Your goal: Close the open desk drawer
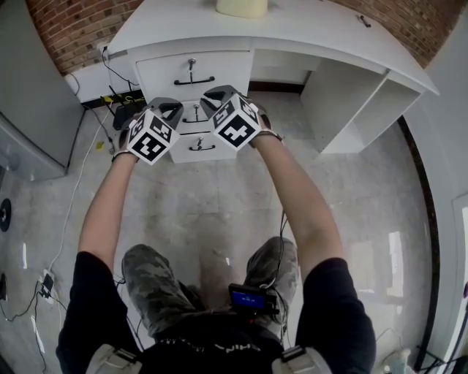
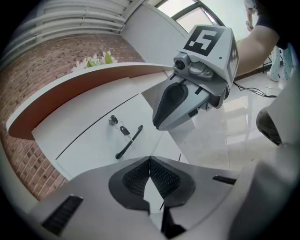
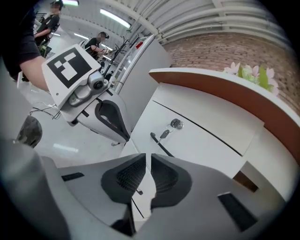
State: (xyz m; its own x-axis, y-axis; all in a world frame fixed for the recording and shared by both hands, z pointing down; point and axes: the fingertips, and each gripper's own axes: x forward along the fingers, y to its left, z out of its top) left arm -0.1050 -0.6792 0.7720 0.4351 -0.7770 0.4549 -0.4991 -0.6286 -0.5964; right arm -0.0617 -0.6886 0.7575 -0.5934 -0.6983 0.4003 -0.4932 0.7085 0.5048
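The top drawer under the white table seems to be pulled slightly out, though this is hard to judge. The lower drawers are partly hidden behind both claws. The left claw is pressed together with nothing in it. The right claw is held a slit apart, and nothing is pinched.

White worktop, curved along its front. Carries a cream container at the back edge and a small dark item toward the right. Stands on a glossy pale tiled floor. Along the floor's left, a white cable and a power strip.
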